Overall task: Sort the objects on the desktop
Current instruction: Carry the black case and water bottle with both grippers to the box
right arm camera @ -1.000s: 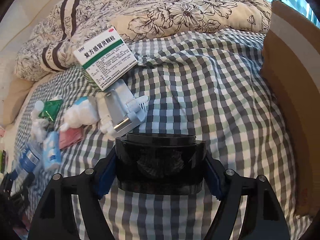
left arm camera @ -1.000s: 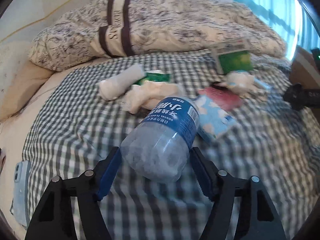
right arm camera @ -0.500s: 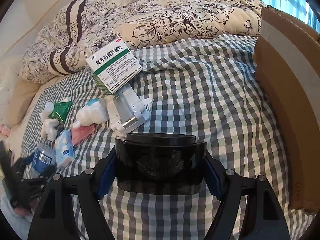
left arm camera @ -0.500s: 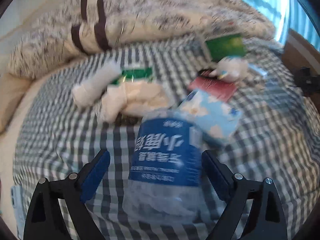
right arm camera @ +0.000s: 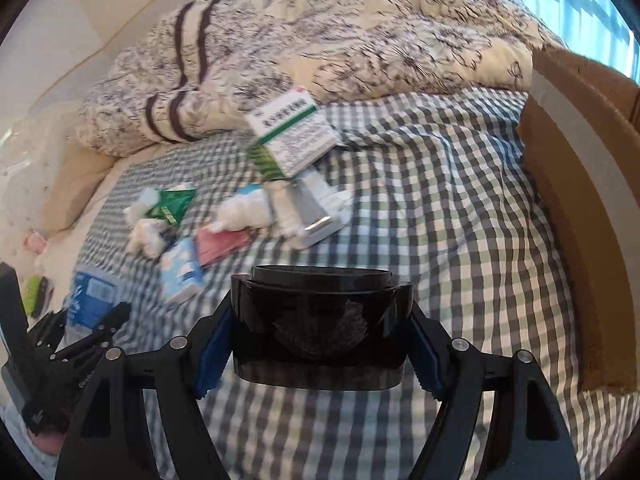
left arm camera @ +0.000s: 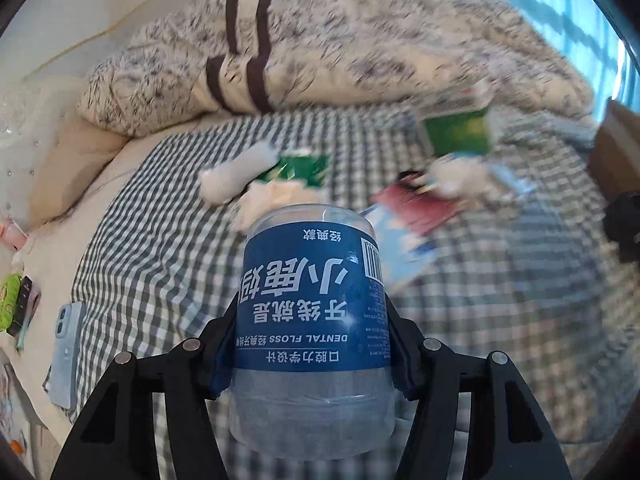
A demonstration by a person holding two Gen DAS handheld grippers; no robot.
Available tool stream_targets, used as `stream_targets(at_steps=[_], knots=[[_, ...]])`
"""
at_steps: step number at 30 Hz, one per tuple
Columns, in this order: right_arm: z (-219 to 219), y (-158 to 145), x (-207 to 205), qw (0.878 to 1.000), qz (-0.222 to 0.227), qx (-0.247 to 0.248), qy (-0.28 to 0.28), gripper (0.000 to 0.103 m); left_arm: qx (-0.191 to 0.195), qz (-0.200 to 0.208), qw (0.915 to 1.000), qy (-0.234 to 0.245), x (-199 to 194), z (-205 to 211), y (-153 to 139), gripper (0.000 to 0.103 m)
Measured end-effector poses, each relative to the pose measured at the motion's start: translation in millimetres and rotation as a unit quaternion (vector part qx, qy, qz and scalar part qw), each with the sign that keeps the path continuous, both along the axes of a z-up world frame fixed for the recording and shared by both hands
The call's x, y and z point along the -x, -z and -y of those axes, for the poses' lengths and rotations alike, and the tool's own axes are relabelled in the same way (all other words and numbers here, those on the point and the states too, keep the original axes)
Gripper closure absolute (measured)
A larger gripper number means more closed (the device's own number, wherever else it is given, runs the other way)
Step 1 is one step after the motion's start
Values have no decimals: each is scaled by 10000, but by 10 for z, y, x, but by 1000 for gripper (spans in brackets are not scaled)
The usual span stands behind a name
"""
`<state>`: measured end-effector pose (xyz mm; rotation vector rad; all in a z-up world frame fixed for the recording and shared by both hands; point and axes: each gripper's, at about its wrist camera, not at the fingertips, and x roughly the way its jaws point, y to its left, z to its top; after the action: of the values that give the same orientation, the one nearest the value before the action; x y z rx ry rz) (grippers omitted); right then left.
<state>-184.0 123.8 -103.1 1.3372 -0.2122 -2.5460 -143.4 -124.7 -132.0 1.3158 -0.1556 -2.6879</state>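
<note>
Left claw point(left arm camera: 312, 354) clamped on dental floss jar point(left arm camera: 314, 320), lifted above checked bed sheet point(left arm camera: 160, 248); right claw point(right arm camera: 320, 350) closed on black lidded container point(right arm camera: 322, 326). Beyond, unsorted: tissue pack point(right arm camera: 180, 270), red packet point(right arm camera: 222, 242), medicine box point(right arm camera: 292, 132). Sorting judged early, cardboard box point(right arm camera: 580, 184) at right.

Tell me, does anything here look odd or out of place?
Yes. The dental floss jar clamped in the left gripper is upside down: its blue label reads inverted. The rest, a medicine box, tissue pack and sachets, lies scattered loosely over the checked bedspread rather than on a desk.
</note>
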Motion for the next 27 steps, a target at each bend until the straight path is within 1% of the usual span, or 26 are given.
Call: stream_targets(at_steps=[3, 5, 7, 11, 14, 17, 18, 20, 21, 23, 24, 27], knots=[[-23, -170, -179, 9998, -132, 96, -70, 28, -16, -140, 9998, 142, -81, -262, -200, 41], [-93, -277, -301, 9997, -145, 174, -46, 28, -38, -269, 9994, 229, -150, -417, -364, 41], [-192, -388, -436, 9996, -171, 233, -43, 28, -145, -356, 9988, 312, -192, -547, -499, 41], [-453, -657, -686, 9989, -437, 107, 104, 28, -268, -577, 9965, 540, -242, -896, -769, 41], [-740, -909, -821, 9971, -698, -27, 312, 28, -355, -795, 9925, 852, -265, -1252, -1013, 41], [-1154, -1184, -922, 9923, -1023, -177, 671, 28, -524, -1007, 9838, 1384, -279, -1734, -1306, 41], [-1317, -1277, -947, 9900, -1140, -207, 811, 28, -528, -1070, 9807, 1552, -283, -1893, -1384, 41], [-1593, -1417, -965, 9861, -1272, -263, 1038, 28, -551, -1158, 9735, 1894, -282, -2230, -1525, 41], [-1758, -1476, -964, 9837, -1324, -282, 1187, 28, -638, -1174, 9691, 2073, -264, -2408, -1581, 41], [-2037, -1544, -935, 9804, -1333, -290, 1422, 28, -835, -1097, 9615, 2375, -203, -2734, -1633, 41], [-2173, -1563, -905, 9791, -1317, -264, 1525, 28, -873, -1047, 9577, 2534, -170, -2927, -1635, 41], [-2591, -1474, -702, 9786, -1047, -142, 1764, 28, -756, -920, 9503, 2877, -79, -3459, -1557, 41]])
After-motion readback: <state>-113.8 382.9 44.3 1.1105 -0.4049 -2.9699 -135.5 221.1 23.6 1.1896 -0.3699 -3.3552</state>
